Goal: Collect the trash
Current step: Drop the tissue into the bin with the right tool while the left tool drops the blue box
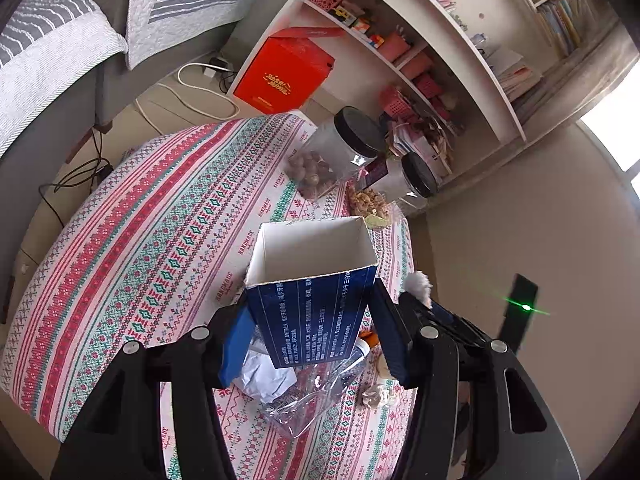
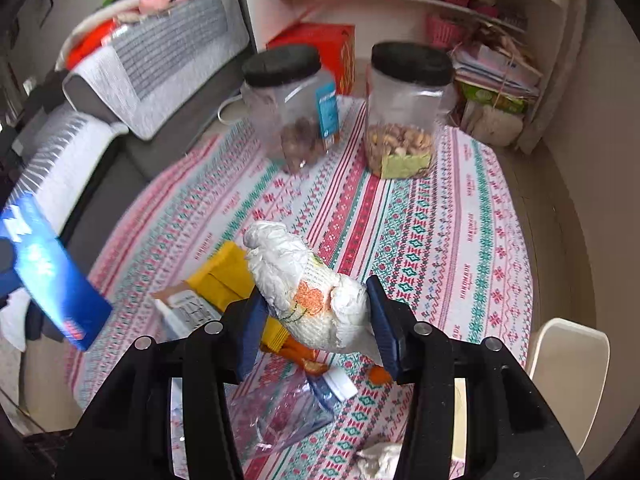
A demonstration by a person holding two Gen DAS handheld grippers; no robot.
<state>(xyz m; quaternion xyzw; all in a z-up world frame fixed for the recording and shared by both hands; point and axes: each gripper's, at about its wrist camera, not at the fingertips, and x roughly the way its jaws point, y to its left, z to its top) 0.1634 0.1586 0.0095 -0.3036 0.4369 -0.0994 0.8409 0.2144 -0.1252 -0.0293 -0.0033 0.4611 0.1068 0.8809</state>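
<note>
My left gripper (image 1: 312, 320) is shut on a tall blue carton (image 1: 312, 264), held upright above the table with its open white inside facing up. My right gripper (image 2: 316, 300) is shut on a crumpled white paper towel (image 2: 296, 276) with an orange print, lifted off the tablecloth. That wad (image 1: 418, 284) shows just right of the carton in the left wrist view. The carton (image 2: 48, 272) is a blur at the left of the right wrist view. On the cloth lie a yellow wrapper (image 2: 224, 276), a clear plastic bag (image 2: 280, 408), and crumpled white paper (image 1: 264, 376).
Two clear jars with black lids (image 2: 288, 112) (image 2: 404, 112) stand at the far side of the patterned tablecloth (image 2: 440, 240). A white chair (image 2: 568, 360) sits at the table's right. A grey sofa (image 1: 60, 60) and a white shelf (image 1: 400, 40) with a red box (image 1: 284, 72) lie beyond.
</note>
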